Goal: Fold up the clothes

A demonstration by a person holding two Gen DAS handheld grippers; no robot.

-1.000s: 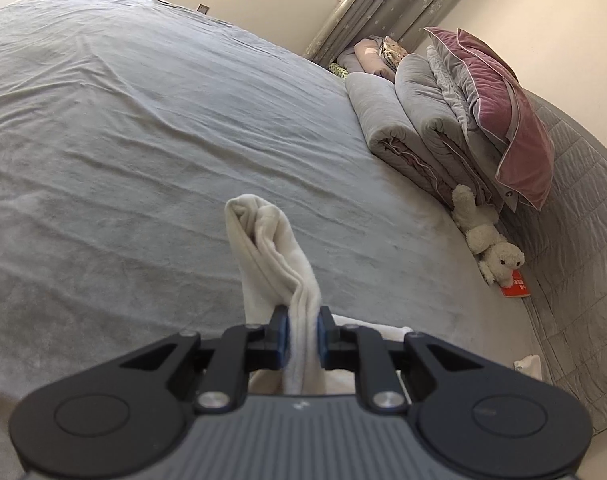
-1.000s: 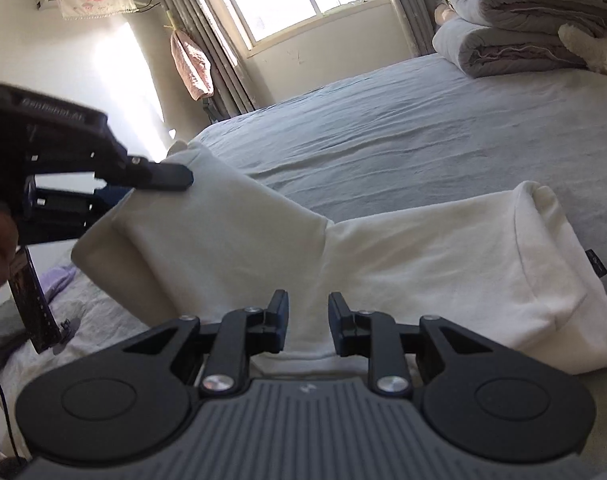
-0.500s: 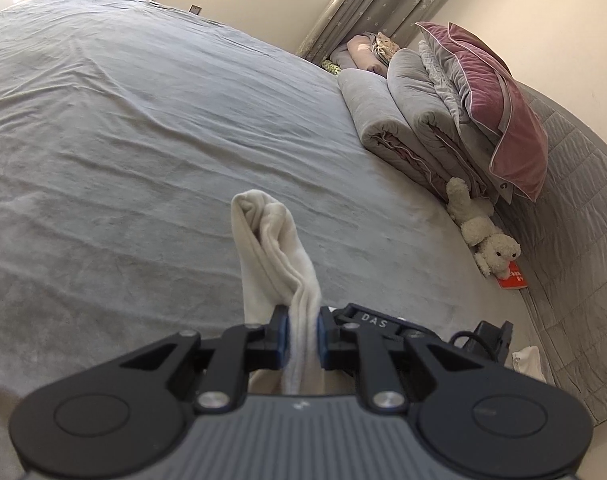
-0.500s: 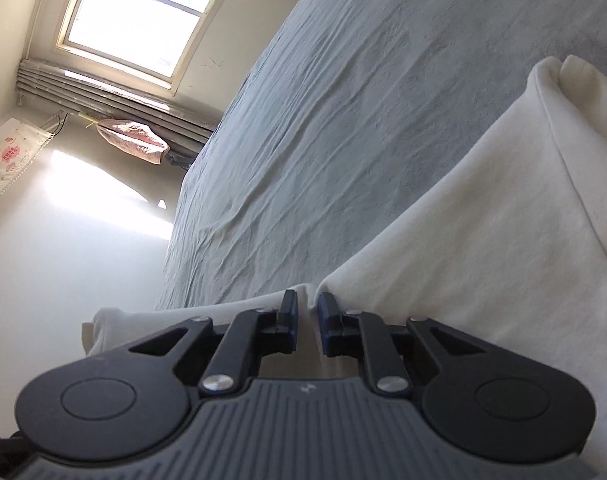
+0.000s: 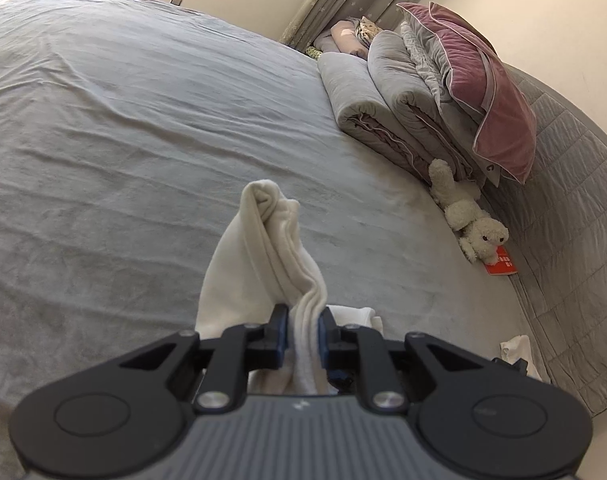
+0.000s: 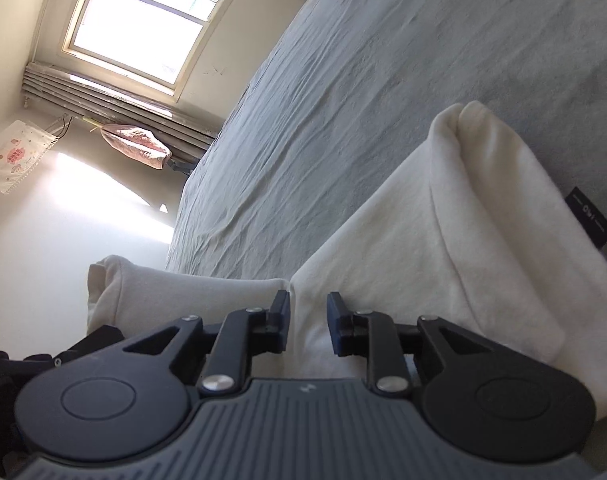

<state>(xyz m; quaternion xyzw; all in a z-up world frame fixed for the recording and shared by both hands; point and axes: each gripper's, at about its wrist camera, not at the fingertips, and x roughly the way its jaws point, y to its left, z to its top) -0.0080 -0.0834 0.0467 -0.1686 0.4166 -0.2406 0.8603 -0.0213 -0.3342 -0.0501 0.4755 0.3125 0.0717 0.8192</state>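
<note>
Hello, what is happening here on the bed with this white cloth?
A person with a gripper in each hand is folding a white garment on the grey bed. The left gripper is shut on a bunched fold of the garment and holds it up off the bed. The right gripper is opening, with cloth between its jaws but not pinched. The fold is not finished.

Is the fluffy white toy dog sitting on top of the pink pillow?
No, the fluffy white toy dog lies on the grey bed, below the pink velvet pillow.
</note>
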